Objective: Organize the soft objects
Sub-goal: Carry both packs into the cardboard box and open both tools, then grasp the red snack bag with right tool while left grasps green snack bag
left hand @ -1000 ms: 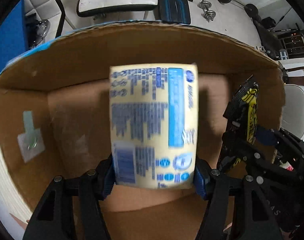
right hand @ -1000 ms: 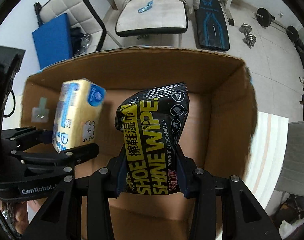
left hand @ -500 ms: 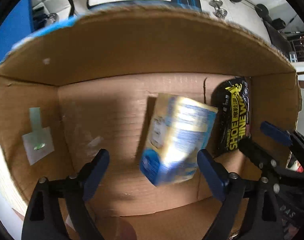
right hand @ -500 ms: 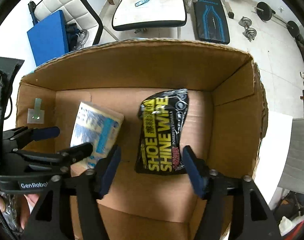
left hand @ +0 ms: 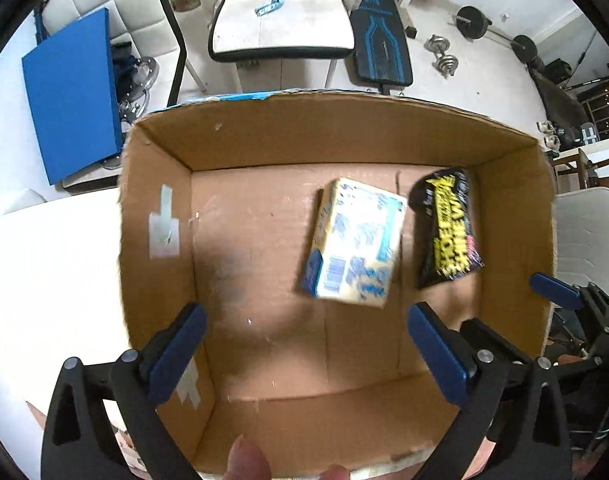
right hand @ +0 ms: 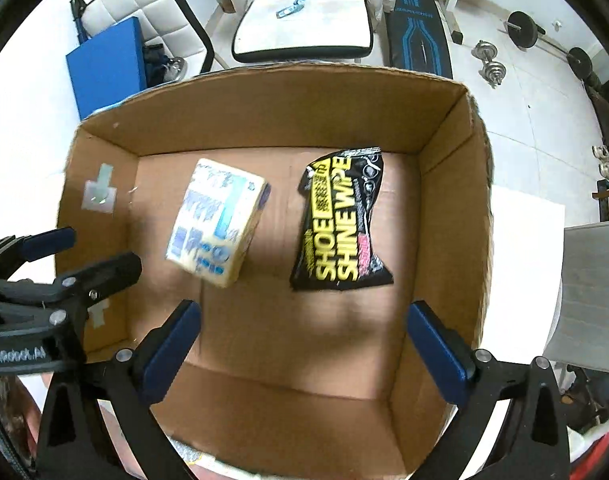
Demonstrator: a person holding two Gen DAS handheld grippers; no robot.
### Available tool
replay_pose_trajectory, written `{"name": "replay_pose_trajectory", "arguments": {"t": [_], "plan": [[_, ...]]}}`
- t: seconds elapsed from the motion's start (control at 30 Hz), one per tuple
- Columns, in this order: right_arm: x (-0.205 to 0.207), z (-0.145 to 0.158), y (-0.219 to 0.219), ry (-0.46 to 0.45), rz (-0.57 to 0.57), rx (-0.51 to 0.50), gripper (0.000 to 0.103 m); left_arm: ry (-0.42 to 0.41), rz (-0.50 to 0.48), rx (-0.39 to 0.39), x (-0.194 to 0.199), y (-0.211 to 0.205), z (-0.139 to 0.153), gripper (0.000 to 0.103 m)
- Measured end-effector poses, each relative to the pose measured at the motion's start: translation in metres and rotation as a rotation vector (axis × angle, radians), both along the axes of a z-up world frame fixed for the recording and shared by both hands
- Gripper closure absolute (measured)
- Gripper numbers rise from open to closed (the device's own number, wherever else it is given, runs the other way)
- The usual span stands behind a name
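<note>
Release step of a 2-item drop into the cardboard box [left hand: 512, 216]. The left gripper [left hand: 304, 344] and the right gripper [right hand: 304, 340] point down over the box with jaws spread fully wide and nothing between them; both sets of jaws have just been opening. The yellow-and-blue pack [left hand: 354, 242] lies tilted on the box floor, blurred and possibly not yet settled; the black shoe shine wipes pouch [right hand: 342, 220] lies just beside it, nearer the right wall. 1 second earlier each gripper clamped its own item above the box, and both items have since dropped to the floor. The next move probably calls for lifting both grippers clear of the box walls and finding further soft items outside it.
</note>
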State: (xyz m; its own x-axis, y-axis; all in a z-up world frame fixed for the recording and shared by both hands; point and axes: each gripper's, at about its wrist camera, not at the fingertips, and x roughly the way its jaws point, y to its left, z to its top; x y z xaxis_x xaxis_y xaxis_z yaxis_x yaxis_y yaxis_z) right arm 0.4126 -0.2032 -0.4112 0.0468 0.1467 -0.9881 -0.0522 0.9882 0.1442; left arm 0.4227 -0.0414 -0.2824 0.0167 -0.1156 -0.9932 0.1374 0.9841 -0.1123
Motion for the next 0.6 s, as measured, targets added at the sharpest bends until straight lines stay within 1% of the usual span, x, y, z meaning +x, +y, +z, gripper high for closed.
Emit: {"name": "replay_pose_trajectory", "arguments": {"t": [0.03,0.07,0.23,0.27,0.33,0.4,0.43,0.47,0.5,0.53,0.57,0.6], "plan": [[-0.006,0.007,0.001,-0.011,0.002,0.007,0.000,-0.009,0.001,0.003,0.008,-0.004,0.001,0.000],[-0.012,0.013,0.001,-0.021,0.007,0.011,0.000,-0.023,0.006,0.006,0.005,-0.003,0.004,0.000],[-0.049,0.051,0.006,-0.108,0.042,0.028,0.000,-0.118,0.051,0.021,-0.031,0.010,0.043,0.000],[-0.064,0.061,0.008,-0.135,0.072,0.034,0.000,-0.134,0.064,0.029,-0.041,0.015,0.050,0.000],[-0.088,0.072,0.012,-0.161,0.120,0.040,0.000,-0.161,0.103,0.046,-0.072,0.028,0.062,0.000],[-0.124,0.077,0.018,-0.177,0.188,0.038,0.000,-0.170,0.159,0.052,-0.105,0.045,0.063,0.000],[-0.136,0.076,0.021,-0.175,0.212,0.028,0.000,-0.169,0.194,0.052,-0.127,0.057,0.060,0.000],[-0.155,0.071,0.025,-0.171,0.252,-0.006,0.000,-0.161,0.223,0.054,-0.144,0.065,0.053,0.000],[-0.168,0.065,0.028,-0.173,0.281,-0.038,0.000,-0.131,0.260,0.059,-0.168,0.078,0.041,0.000],[-0.179,0.059,0.031,-0.178,0.308,-0.069,0.000,-0.102,0.283,0.058,-0.184,0.087,0.031,0.000],[-0.192,0.047,0.035,-0.176,0.348,-0.117,0.000,-0.051,0.310,0.059,-0.201,0.097,0.014,0.000],[-0.198,0.039,0.037,-0.164,0.370,-0.139,0.000,0.013,0.336,0.051,-0.217,0.106,-0.004,0.001]]}}
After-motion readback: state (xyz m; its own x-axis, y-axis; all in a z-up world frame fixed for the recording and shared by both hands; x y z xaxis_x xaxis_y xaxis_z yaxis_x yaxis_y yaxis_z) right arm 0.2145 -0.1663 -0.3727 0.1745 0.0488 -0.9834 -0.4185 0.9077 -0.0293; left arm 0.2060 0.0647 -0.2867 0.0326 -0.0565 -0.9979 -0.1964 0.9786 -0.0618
